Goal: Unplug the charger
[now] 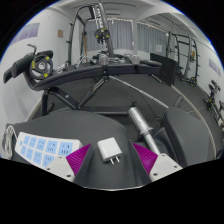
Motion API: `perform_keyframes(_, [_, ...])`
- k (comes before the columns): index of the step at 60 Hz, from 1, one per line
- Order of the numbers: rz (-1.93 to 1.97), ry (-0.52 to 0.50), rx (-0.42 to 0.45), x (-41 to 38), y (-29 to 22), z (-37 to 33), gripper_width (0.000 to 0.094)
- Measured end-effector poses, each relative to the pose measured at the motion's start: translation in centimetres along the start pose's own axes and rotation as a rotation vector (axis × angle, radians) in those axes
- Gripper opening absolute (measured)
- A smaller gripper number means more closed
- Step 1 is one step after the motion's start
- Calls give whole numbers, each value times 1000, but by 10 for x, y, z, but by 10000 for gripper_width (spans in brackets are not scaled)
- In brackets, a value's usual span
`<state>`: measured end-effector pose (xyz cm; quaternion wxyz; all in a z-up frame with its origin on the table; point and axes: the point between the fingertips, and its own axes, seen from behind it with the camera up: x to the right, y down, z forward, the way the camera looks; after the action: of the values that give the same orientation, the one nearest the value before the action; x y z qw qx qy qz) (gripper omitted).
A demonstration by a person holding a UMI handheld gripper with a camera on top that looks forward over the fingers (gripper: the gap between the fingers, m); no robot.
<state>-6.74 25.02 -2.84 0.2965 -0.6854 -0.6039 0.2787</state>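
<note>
Your gripper [108, 165] points forward over a dark surface [175, 125], with both fingers showing at the bottom of the view. Each finger carries a magenta pad: the left pad [72, 157] and the right pad [146, 160] face each other across a moderate gap.

Between the pads sits a small white charger [109, 152], a boxy plug block with two metal prongs sticking out toward the camera. You can see a strip of dark surface on either side of the charger, so the pads do not look pressed against it; read the fingers as open about it, with the charger standing between them. Whether it rests on the surface or is lightly touched on one side cannot be told.

Just left of the left finger lies a white power strip [42, 147] with pale blue socket faces, angled away from you. The charger is clear of its sockets.

Just ahead of the right finger a silver metal cylinder [141, 123] lies tilted on the surface, running away from the fingers.

Beyond the surface you see black equipment arms [95, 72], a yellow-and-black round part [42, 68] further left, and black stands [180, 55] on the right.
</note>
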Motion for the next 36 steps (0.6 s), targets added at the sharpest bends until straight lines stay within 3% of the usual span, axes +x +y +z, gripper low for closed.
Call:
perform_keyframes(3, [14,-3,10,2,-3,-4,868])
perform_keyframes(11, [29,-6,73,0,-17,-35,867])
perform_keyframes(22, [6,35,181,-10,-35,-148,866])
perform_keyframes(36, [53,26,160,-49,18,-291,865])
